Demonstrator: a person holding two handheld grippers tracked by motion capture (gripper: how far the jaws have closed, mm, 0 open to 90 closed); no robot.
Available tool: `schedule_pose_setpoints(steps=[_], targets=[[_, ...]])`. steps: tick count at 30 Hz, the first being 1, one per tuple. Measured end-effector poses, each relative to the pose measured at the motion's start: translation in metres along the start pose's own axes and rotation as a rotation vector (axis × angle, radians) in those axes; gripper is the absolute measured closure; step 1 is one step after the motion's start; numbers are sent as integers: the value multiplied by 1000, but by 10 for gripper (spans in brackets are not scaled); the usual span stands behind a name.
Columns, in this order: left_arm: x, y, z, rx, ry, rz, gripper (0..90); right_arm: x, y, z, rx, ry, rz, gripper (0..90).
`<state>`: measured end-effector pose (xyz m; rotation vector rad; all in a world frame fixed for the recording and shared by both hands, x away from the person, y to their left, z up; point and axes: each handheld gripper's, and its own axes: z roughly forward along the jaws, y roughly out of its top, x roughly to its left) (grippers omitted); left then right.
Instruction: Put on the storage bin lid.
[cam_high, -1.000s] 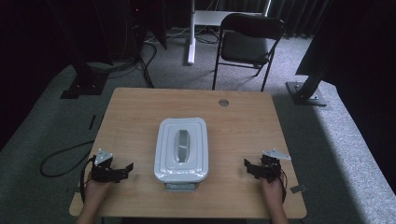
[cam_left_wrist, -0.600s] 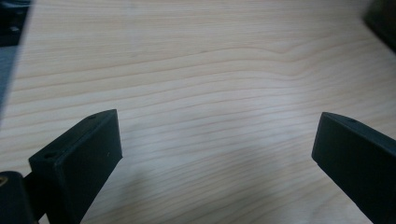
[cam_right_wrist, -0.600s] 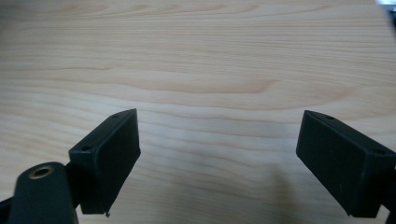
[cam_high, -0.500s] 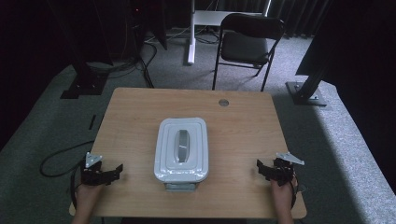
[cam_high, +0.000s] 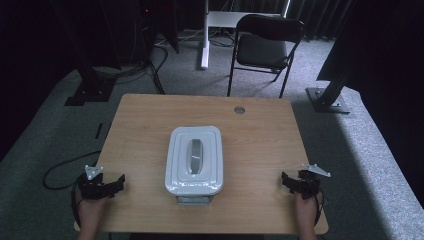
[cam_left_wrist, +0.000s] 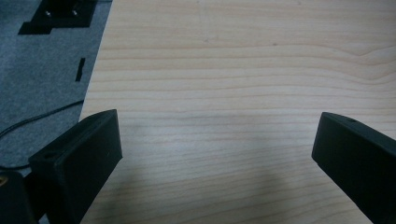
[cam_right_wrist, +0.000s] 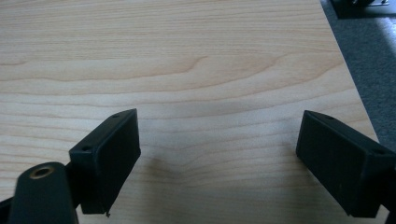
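Jaws spread wide, we rest our left gripper (cam_high: 114, 184) and right gripper (cam_high: 289, 181) at the table (cam_high: 260, 145) corners, flanking the lidded white box (cam_high: 195, 159), ready to approach.

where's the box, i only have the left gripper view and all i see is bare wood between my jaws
Observer: In the high view the white lidded container sits mid-table, off to the right of your left gripper and apart from it.
Operator: is the lid on
Observer: Yes, the lid lies closed on top, with a grey handle running along its middle.
Operator: and the other gripper
Observer: The right gripper rests near the table's right front edge, jaws wide open over bare wood, also clear of the container.
Operator: anything else on the table
Observer: Just a small round grommet near the far edge.
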<state>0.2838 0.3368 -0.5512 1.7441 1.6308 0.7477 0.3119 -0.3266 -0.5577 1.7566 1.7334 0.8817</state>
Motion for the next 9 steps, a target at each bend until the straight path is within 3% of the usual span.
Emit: schedule_pose_setpoints(steps=[9], targets=[[-1, 0, 2, 15, 22, -5, 23, -2, 0, 1, 10, 0, 10, 131]])
